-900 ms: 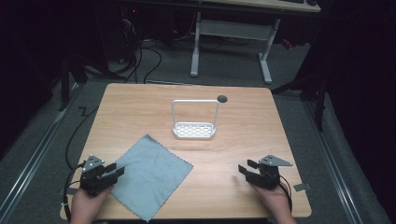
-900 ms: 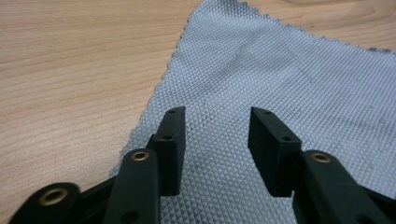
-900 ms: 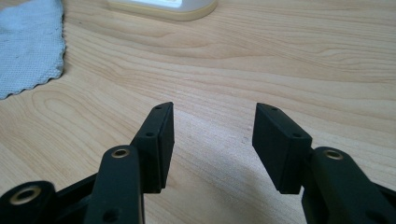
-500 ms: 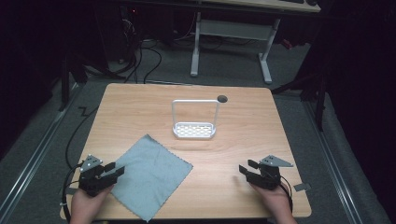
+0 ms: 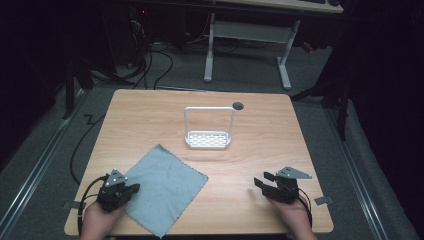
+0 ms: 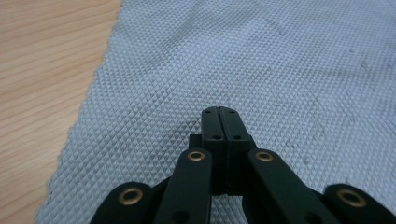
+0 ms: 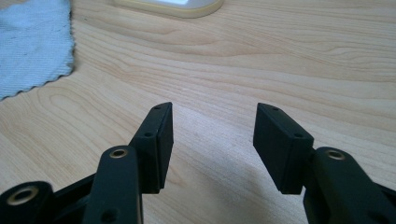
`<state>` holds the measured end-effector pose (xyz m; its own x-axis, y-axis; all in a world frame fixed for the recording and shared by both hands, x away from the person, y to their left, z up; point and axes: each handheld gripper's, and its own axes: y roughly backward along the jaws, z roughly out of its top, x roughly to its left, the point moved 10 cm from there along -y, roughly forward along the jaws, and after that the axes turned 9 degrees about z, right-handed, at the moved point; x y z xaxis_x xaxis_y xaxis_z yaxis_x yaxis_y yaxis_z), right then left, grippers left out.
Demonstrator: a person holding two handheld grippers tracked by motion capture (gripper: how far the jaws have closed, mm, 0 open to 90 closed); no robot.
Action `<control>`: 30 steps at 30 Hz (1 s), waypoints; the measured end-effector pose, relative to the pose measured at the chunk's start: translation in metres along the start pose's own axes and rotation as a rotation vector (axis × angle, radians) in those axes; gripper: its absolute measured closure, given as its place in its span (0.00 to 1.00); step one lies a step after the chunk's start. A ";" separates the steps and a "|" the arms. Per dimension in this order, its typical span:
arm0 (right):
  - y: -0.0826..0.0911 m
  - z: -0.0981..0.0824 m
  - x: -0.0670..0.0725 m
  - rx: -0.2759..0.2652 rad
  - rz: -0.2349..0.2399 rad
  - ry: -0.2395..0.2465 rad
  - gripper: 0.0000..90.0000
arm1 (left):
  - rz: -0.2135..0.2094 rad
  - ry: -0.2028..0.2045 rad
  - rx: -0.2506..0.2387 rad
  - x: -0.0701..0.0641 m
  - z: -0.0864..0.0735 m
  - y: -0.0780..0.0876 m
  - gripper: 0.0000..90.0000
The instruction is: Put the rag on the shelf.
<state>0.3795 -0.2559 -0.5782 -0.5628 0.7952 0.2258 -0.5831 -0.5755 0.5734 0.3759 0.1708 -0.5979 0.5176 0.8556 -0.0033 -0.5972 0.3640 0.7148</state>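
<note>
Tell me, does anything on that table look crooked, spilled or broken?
Nothing spilled or broken. The grey cloth lies flat but turned cornerwise to the table edges, one corner reaching the near edge. The white rack stands upright and square. The left gripper rests shut at the cloth's edge.

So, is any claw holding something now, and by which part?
Nothing is held. The left claw is shut over the grey cloth with no fabric between its jaws. The right claw is open over the bare table.

1 grey cloth (image 5: 165, 187), 1 white rack (image 5: 208, 140) (w/ tall handle), 2 grippers, 1 table (image 5: 280, 150)
</note>
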 end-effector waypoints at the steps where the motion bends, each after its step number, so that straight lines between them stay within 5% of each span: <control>1: 0.000 0.000 0.000 0.000 0.001 0.005 0.53 | -0.025 -0.022 0.003 -0.011 0.001 -0.001 1.00; 13: -0.009 0.005 0.014 -0.004 0.004 0.041 0.61 | -0.185 -0.123 -0.018 -0.089 0.016 -0.011 0.93; 16: -0.012 0.007 0.023 -0.008 0.017 0.062 0.62 | -0.173 -0.108 -0.046 -0.086 0.021 -0.010 0.90; 19: -0.020 0.008 0.041 0.002 0.050 0.096 0.65 | -0.108 -0.065 -0.080 -0.066 0.026 -0.008 0.83; 23: -0.041 0.004 0.080 0.058 0.138 0.159 0.77 | -0.046 -0.023 -0.058 -0.043 0.021 -0.008 0.84; 30: -0.063 -0.005 0.117 0.139 0.216 0.253 0.93 | -0.027 -0.056 -0.013 -0.042 0.015 -0.013 0.90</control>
<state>0.3471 -0.1280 -0.5919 -0.8020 0.5752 0.1611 -0.3592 -0.6799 0.6393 0.3714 0.1246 -0.5968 0.5670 0.8235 0.0166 -0.5899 0.3920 0.7059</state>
